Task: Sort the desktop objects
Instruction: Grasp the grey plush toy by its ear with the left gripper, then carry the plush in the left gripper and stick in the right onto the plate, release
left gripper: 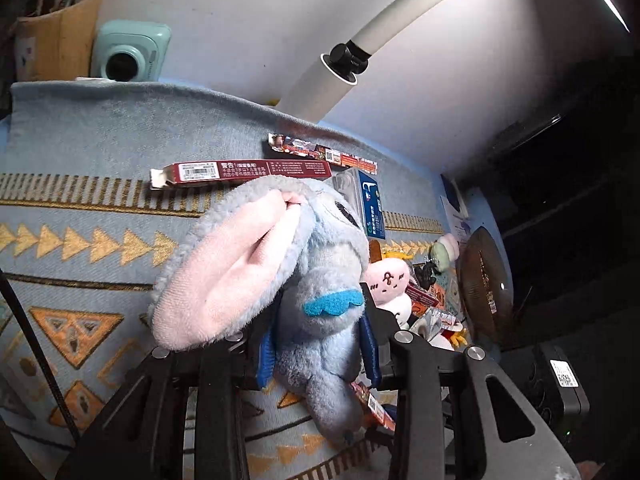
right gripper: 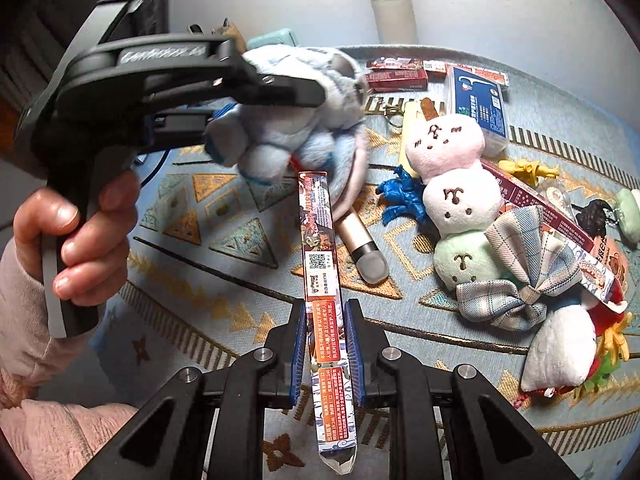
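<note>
The left gripper [left gripper: 316,356] is clamped on the blue plush toy [left gripper: 320,280], lifted clear of the patterned mat [left gripper: 100,152] so it can be carried off for sorting. The right gripper [right gripper: 326,344] pinches a long flat packet [right gripper: 320,248], pointing toward twelve o'clock. At two o'clock lie the dumpling plush [right gripper: 456,184] and other clutter.

A fluffy grey-blue plush toy with big pink-lined ears [left gripper: 304,280] hangs at frame centre in the left wrist view, pinched between blue pads. A long, flat, printed packet [right gripper: 326,292] stands upright at lower centre in the right wrist view, clamped low.
</note>
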{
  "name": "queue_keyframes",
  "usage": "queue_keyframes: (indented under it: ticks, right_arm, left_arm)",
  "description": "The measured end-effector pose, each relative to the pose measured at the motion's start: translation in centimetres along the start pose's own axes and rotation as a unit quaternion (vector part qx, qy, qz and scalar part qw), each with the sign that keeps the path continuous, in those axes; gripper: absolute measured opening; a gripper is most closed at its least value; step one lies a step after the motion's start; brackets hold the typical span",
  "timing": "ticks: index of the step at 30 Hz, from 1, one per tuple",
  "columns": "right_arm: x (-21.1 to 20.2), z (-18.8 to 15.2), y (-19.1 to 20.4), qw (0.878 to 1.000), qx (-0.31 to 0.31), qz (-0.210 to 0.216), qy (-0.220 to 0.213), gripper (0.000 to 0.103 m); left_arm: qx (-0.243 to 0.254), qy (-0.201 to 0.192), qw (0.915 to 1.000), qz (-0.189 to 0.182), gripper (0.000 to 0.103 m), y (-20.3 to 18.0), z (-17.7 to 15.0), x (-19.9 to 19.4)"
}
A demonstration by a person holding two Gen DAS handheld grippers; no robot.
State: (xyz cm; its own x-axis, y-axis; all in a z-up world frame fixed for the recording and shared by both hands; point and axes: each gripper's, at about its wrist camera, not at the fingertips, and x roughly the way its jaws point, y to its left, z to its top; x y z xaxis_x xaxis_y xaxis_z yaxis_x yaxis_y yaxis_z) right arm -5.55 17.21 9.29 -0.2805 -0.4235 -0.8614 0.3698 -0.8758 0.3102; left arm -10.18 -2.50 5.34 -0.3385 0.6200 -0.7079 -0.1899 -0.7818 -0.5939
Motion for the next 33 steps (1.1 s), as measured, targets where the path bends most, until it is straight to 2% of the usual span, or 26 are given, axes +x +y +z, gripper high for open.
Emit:
queue_keyframes:
  ticks: [4,7,13,15,17,18,19,22,26,30,33]
  right_arm:
    - [-1.8,-0.1,0.0,1.000,0.011,0.019,-0.017,0.018]
    - [-3.1,-0.6,-0.7,0.999,0.026,0.036,-0.030,0.018]
    - [-6.2,-1.2,-1.8,0.991,0.079,0.076,-0.070,0.018]
    - [-6.3,-1.5,-2.7,0.991,0.084,0.077,-0.064,0.018]
    - [-5.5,-2.1,-2.7,0.994,0.077,0.076,-0.022,0.019]
    - [-4.4,-2.2,-2.4,0.995,0.065,0.072,0.006,0.022]
    - [-3.3,-2.1,-1.7,0.996,0.045,0.067,0.033,0.033]
    - [-0.2,-2.1,1.4,0.995,-0.055,0.038,0.074,0.039]
    - [4.2,-2.5,3.8,0.981,-0.150,-0.042,0.112,0.039]
    - [5.6,-3.7,4.1,0.976,-0.179,-0.043,0.119,0.038]
    - [4.9,-4.7,4.3,0.975,-0.193,-0.037,0.105,0.020]
  left_arm:
    - [-0.024,-0.031,0.9992,0.004,0.031,0.2,-1.6,-3.1]
    - [-0.043,-0.049,0.9978,-0.013,0.031,0.1,-2.3,-4.8]
    - [-0.016,-0.058,0.9978,-0.026,0.031,-3.6,-2.7,-5.5]
    - [-0.013,-0.055,0.9981,-0.025,0.031,-4.4,-2.9,-5.4]
    - [-0.017,-0.056,0.9981,-0.017,0.031,-4.7,-3.2,-5.6]
    - [-0.024,-0.059,0.9979,-0.013,0.031,-4.7,-3.4,-5.8]
    - [-0.034,-0.063,0.9974,-0.009,0.031,-4.7,-3.6,-6.0]
    - [-0.063,-0.075,0.9952,-0.002,0.031,-4.4,-4.6,-7.1]
    - [-0.083,-0.094,0.9918,0.022,0.031,-4.6,-6.3,-9.0]
    - [-0.098,-0.105,0.9889,0.040,0.031,-5.2,-7.9,-9.9]
    - [-0.102,-0.102,0.9883,0.048,0.031,-5.8,-8.5,-9.6]
